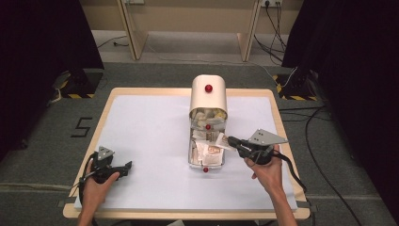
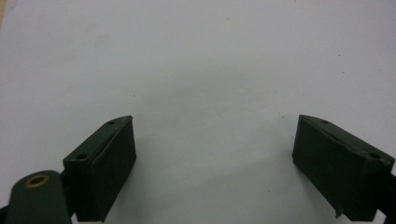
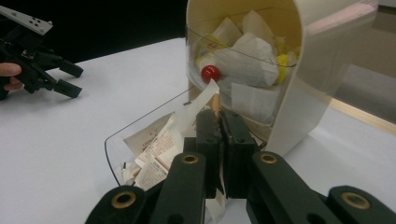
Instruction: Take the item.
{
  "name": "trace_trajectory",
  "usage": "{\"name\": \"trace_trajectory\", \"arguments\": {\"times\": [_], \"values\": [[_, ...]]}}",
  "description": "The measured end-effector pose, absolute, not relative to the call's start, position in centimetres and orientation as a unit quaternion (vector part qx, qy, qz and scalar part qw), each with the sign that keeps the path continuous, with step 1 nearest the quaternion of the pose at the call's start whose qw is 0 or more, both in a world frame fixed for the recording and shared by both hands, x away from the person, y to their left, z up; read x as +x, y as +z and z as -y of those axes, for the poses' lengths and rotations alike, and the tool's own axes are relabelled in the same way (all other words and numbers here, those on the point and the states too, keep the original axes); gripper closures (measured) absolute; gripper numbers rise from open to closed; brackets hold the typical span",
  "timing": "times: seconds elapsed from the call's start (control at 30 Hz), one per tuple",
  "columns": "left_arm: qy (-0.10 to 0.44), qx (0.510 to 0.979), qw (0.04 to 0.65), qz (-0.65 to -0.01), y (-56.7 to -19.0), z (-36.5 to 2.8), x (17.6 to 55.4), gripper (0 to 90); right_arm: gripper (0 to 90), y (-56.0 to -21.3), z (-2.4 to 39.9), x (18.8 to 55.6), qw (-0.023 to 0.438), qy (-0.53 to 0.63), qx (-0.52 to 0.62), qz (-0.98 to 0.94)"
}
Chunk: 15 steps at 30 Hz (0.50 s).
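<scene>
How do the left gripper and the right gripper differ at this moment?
The left gripper has its fingers wide apart with nothing between them; the right gripper has its fingers shut on a paper packet. The left gripper rests over bare white table, away from the cream drawer box; the right gripper is at the box's open lower drawer. Both are black and hand-held.

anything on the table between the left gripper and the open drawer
Nothing: bare white table between the left gripper and the drawer, seen in the high view.
</scene>
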<state>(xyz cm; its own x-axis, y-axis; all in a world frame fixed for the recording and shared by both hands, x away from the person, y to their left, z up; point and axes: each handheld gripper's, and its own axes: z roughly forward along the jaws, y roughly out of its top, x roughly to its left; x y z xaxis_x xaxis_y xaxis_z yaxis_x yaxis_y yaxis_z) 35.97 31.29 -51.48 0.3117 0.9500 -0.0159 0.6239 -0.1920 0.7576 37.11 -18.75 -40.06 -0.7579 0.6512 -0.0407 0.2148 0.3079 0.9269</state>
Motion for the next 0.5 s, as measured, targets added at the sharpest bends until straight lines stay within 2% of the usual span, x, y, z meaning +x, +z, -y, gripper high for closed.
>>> {"name": "trace_trajectory", "arguments": {"times": [0.5], "values": [[0.239, 0.734, 0.342, -0.536, -51.5, -31.3, 36.0, 12.5, 87.2, -39.9, 20.5, 36.9, 0.221, 0.518, 0.295, -0.772]]}}
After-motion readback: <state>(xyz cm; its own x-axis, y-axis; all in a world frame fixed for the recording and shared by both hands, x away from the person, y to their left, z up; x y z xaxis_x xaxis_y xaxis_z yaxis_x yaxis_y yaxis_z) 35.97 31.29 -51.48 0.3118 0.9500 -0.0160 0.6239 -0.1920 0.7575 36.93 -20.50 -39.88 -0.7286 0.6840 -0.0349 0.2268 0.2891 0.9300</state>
